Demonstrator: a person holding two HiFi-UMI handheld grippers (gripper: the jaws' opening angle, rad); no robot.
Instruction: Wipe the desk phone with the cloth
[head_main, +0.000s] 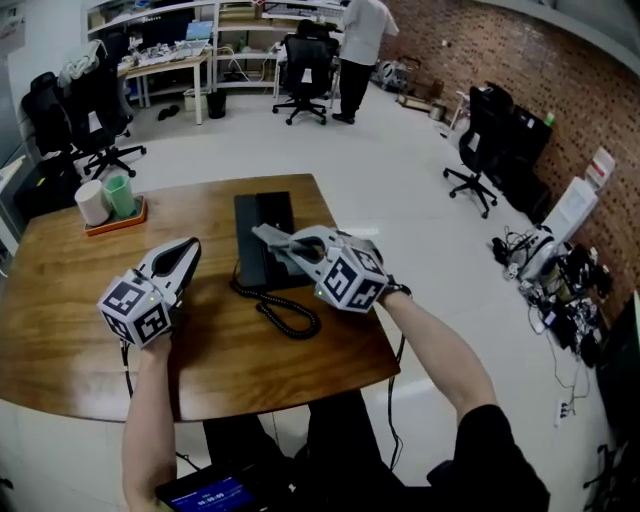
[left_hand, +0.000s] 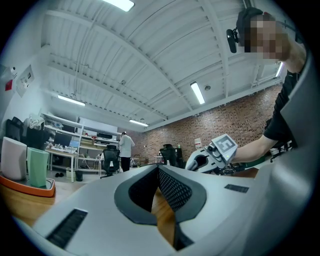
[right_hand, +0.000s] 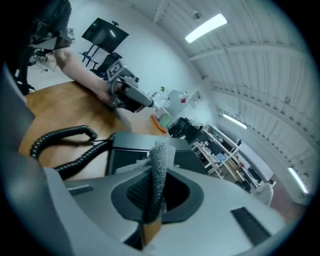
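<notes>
A black desk phone (head_main: 262, 232) lies in the middle of the wooden table (head_main: 80, 330), its coiled cord (head_main: 287, 314) looping toward me. My right gripper (head_main: 262, 236) hangs over the phone's near half, shut on a grey knitted cloth (right_hand: 162, 150). In the right gripper view the cloth stands pinched between the jaws, with the phone (right_hand: 131, 148) and the cord (right_hand: 57, 138) just beyond. My left gripper (head_main: 189, 248) rests to the left of the phone, apart from it. Its jaws (left_hand: 159, 169) are shut with nothing in them.
An orange tray (head_main: 118, 222) with a white cup (head_main: 91, 201) and a green cup (head_main: 121, 194) stands at the table's back left. Office chairs, desks and a standing person (head_main: 362, 45) are far behind. Cables (head_main: 545, 290) lie on the floor at right.
</notes>
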